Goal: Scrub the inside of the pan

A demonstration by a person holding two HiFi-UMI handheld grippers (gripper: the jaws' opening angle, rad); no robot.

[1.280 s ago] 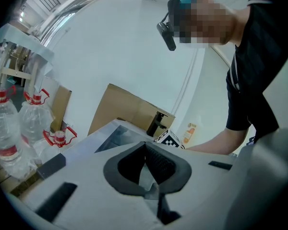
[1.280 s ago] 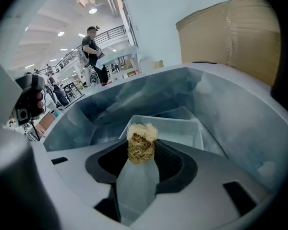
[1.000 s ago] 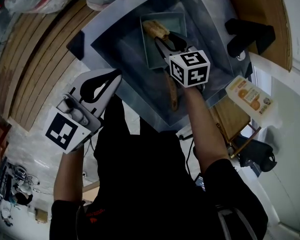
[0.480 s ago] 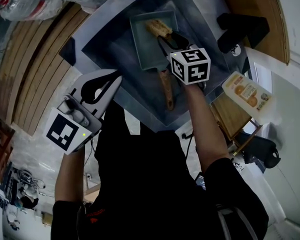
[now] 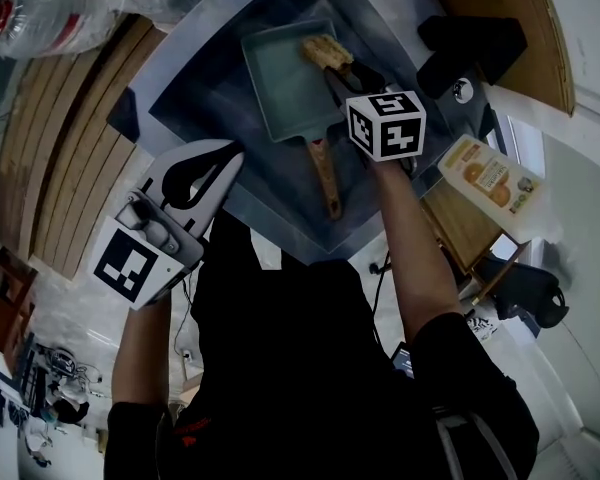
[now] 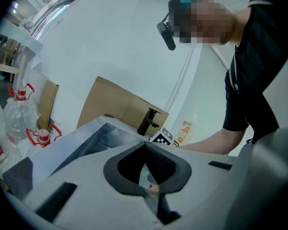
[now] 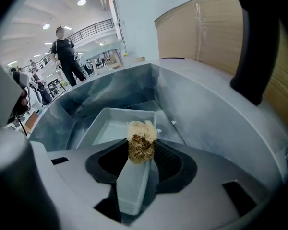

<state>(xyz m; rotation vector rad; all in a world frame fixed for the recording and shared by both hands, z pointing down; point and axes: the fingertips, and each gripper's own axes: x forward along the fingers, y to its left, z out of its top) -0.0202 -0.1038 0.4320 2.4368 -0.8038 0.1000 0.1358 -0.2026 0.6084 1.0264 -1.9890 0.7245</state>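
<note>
Over the pan (image 5: 280, 83), scrubber (image 7: 142, 140) in right gripper (image 5: 340, 72).

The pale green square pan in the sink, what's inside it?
Only a tan fibrous scrubber, clamped in the right gripper, at one corner of the pale green pan. The rest of its floor looks bare. The patch under the scrubber is covered.

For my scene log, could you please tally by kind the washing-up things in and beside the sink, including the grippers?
Pan: 1
Scrubbing pad: 1
Orange-labelled bottle: 1
Grippers: 2, the left gripper and the right gripper
Total: 5
</note>
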